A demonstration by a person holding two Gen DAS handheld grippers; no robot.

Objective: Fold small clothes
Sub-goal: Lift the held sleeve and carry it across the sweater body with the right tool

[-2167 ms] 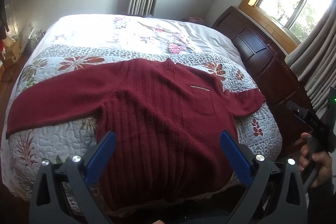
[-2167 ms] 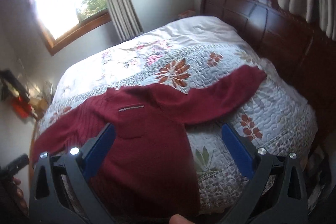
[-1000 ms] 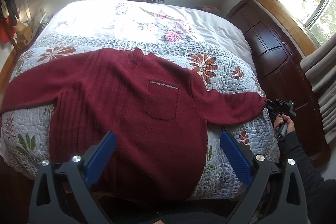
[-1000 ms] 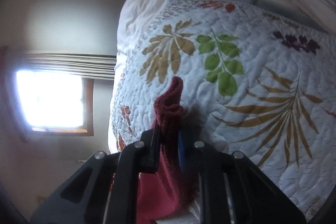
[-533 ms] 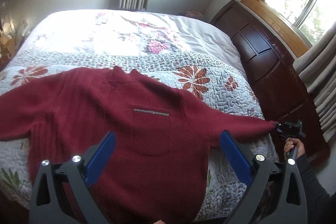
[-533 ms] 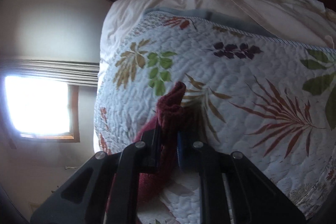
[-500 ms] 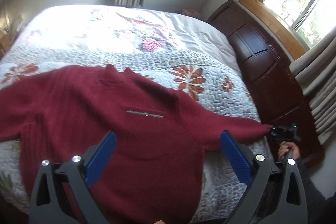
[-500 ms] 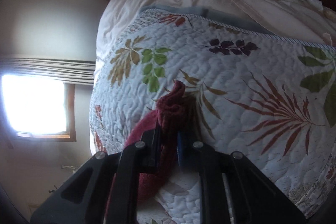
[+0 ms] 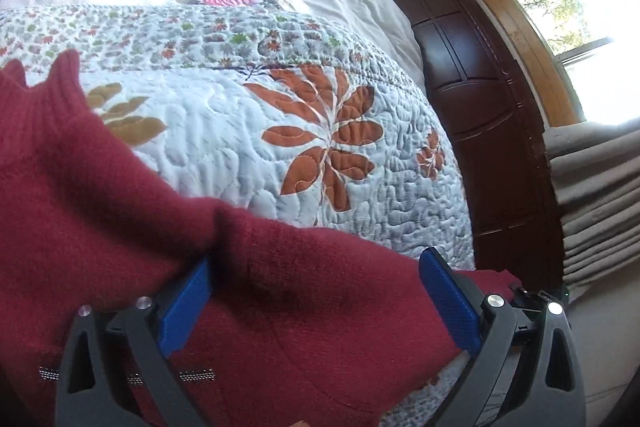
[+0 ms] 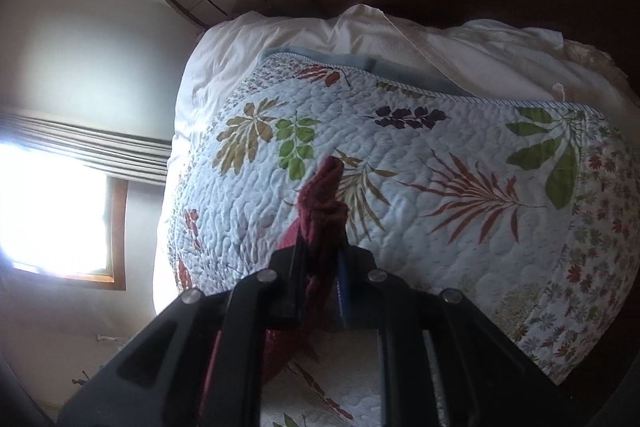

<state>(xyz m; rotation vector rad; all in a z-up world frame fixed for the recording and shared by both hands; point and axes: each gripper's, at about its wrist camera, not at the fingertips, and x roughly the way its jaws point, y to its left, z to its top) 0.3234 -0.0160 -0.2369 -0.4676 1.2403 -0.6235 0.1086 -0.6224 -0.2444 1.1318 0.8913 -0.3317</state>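
1. While the dark red knitted sweater (image 9: 120,211) lies spread on the bed's white quilted bedspread with leaf and flower prints (image 9: 224,131), the left gripper (image 9: 316,301) sits low over the sweater with its blue-padded fingers (image 9: 450,301) spread wide apart and nothing between them.
2. One blue pad rests at a raised fold in the sweater; the other stands near the sleeve's far end, and whether either pad presses into the knit cannot be told.
3. The sweater's sleeve (image 9: 360,267) runs across the left wrist view from the sweater's body toward the dark wooden bed frame (image 9: 480,115), lying on the bedspread.
4. The ribbed collar (image 9: 60,75) stands up at the side of the sweater farthest from the bed frame, and a thin silvery pocket trim (image 9: 196,375) shows close to the camera.
5. In the right wrist view, the right gripper (image 10: 322,259) has its fingers closed tightly on the bunched sleeve cuff (image 10: 322,199), which sticks out beyond the fingertips.
6. The rest of the sleeve hangs back under the right gripper, just above the bedspread.
7. Beyond the cuff, a white sheet (image 10: 440,43) lies between the bedspread and the dark wooden bed frame.
8. A bright wood-framed window (image 9: 560,11) sits behind the bed frame.
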